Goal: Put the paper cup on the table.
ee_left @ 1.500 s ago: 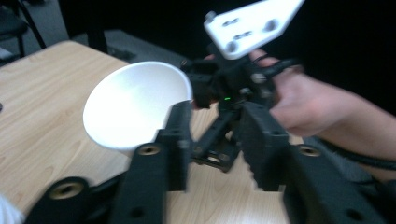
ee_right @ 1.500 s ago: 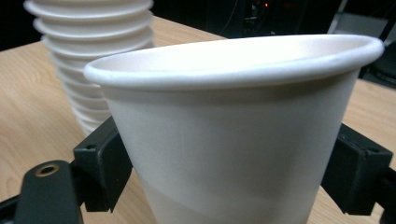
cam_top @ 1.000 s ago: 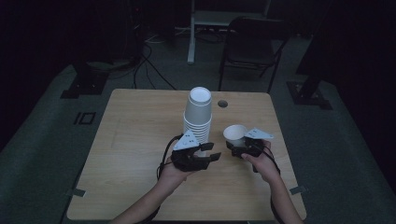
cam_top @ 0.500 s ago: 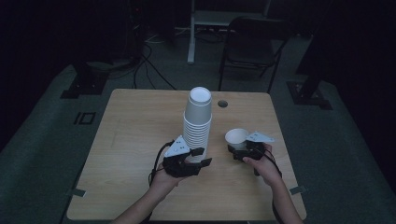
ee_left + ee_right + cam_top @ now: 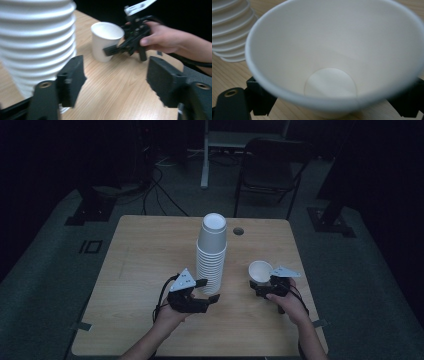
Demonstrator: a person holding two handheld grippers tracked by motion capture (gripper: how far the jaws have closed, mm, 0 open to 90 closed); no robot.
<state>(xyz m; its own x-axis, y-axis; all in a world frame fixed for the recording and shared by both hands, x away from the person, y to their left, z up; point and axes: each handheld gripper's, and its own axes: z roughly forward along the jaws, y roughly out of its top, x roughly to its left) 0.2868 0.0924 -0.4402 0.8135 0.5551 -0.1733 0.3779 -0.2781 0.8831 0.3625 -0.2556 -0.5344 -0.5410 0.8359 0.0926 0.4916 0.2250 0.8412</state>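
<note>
On the worktop (image 5: 140,265): one tall stack (image 5: 211,252) of upturned white cups at centre, one single cup (image 5: 260,270) upright to its right. Left tongs (image 5: 206,291) near the stack's base, jaws just opened wide, nothing between. Right tongs (image 5: 260,287) clasped on the single cup.

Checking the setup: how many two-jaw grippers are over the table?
2: the left gripper, jaws open beside the upside-down stack of white paper cups, and the right gripper, closed on the single white paper cup.
</note>
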